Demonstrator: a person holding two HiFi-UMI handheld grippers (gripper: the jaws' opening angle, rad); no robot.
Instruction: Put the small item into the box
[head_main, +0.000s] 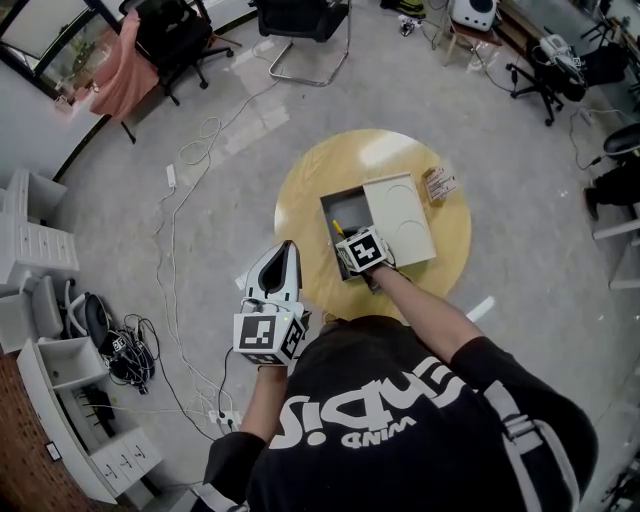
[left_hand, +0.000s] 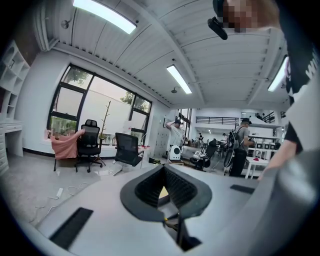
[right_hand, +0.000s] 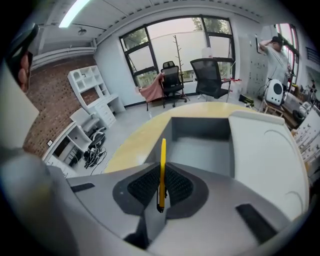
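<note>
Bright ceiling strip lights (left_hand: 105, 16); fisheye edges, blurred foreground

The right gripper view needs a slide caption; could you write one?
Right gripper holds a slim yellow item at the open box.

- Your right gripper (right_hand: 161, 172) has a smooth, matt grey plastic shell; its pads (right_hand: 142, 185) are black, finely ribbed and rubbery-looking;
- the yellow pen (right_hand: 163, 150) looks like hard plastic with a light gloss;
- your left gripper (left_hand: 164, 187) has a like matt grey shell and dark ribbed pads (left_hand: 147, 187);
- the box (head_main: 345, 208) and its lid (head_main: 400, 215) are smooth, matt grey; you cannot tell plastic from card;
- the round table (head_main: 300, 190) has a pale wood-look top, smooth with a soft sheen;
- the floor (head_main: 520, 150) is grey, smooth and faintly glossy;
- your black shirt (head_main: 400, 430) is matt cloth.
</note>
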